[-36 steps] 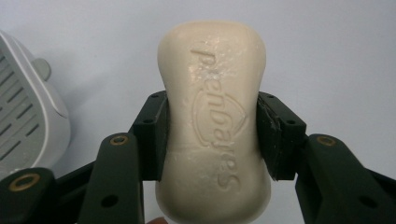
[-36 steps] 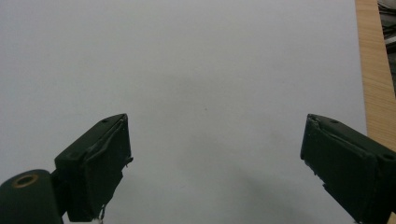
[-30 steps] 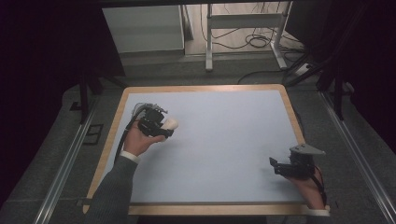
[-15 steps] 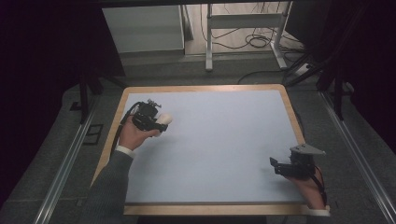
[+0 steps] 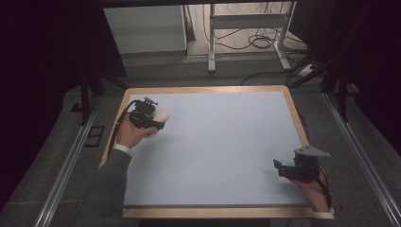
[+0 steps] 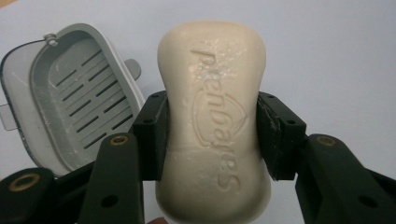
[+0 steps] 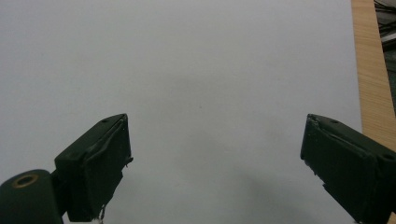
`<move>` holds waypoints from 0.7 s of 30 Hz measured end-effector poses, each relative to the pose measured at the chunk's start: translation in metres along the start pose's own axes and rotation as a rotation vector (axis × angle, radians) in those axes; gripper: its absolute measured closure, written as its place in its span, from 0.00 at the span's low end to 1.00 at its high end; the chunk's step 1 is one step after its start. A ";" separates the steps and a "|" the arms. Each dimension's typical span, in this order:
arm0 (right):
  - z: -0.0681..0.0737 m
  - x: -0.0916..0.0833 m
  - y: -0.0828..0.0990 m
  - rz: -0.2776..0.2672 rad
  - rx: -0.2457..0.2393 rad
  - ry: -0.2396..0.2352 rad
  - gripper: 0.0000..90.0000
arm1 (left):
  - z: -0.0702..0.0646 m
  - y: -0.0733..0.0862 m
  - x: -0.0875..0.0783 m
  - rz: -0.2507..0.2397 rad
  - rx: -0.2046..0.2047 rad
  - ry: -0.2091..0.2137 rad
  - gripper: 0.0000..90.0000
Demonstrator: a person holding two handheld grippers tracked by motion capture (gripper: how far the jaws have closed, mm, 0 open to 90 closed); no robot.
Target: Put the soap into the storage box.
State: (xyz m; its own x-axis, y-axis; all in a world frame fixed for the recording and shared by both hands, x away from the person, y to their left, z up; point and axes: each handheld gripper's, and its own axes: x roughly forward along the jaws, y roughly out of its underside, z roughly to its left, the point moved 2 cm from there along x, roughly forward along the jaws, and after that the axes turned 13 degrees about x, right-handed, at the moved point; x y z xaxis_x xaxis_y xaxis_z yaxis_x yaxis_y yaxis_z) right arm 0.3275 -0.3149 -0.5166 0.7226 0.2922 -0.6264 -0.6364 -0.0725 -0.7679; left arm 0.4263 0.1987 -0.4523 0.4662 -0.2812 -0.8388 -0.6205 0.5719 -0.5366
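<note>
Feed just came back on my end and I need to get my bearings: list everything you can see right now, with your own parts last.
Soap bar: one, cream, embossed lettering, clamped between the left gripper's jaws above the table.
Soap dish: one, grey, slotted bottom, empty, lying on the table beside the held soap in the left gripper view.
Table: one, pale blue top with a wooden rim.
Frame legs and cables: several, light metal and black, on the floor beyond the table.
Left gripper: one, black, shut on the soap, at the table's left.
Right gripper: one, black, jaws wide apart, empty, near the table's right front corner.
</note>
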 end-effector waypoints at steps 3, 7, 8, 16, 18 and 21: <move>0.000 0.000 0.000 0.000 -0.001 0.000 0.09 | 0.005 0.001 -0.001 -0.008 -0.014 -0.009 0.55; 0.000 0.000 0.000 0.000 -0.001 0.001 0.09 | 0.010 0.002 -0.001 -0.016 -0.030 -0.015 0.55; 0.000 0.000 0.000 0.002 -0.002 0.002 0.09 | 0.011 0.002 0.000 -0.016 -0.037 -0.017 0.55; 0.000 0.001 0.000 0.001 -0.004 0.001 0.09 | 0.023 0.003 0.003 -0.013 -0.072 -0.014 0.55; 0.001 0.001 0.000 0.001 -0.005 0.002 0.09 | 0.027 0.004 0.003 -0.017 -0.086 -0.017 0.55; 0.001 0.001 0.000 0.001 -0.005 0.002 0.09 | 0.034 0.005 0.005 -0.014 -0.106 -0.023 0.55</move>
State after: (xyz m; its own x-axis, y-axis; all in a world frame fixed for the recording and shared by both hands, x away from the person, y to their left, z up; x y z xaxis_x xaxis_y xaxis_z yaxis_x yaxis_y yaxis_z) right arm 0.3279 -0.3138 -0.5172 0.7227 0.2905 -0.6271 -0.6354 -0.0775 -0.7682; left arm 0.4467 0.2264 -0.4557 0.4891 -0.2700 -0.8294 -0.6765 0.4828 -0.5561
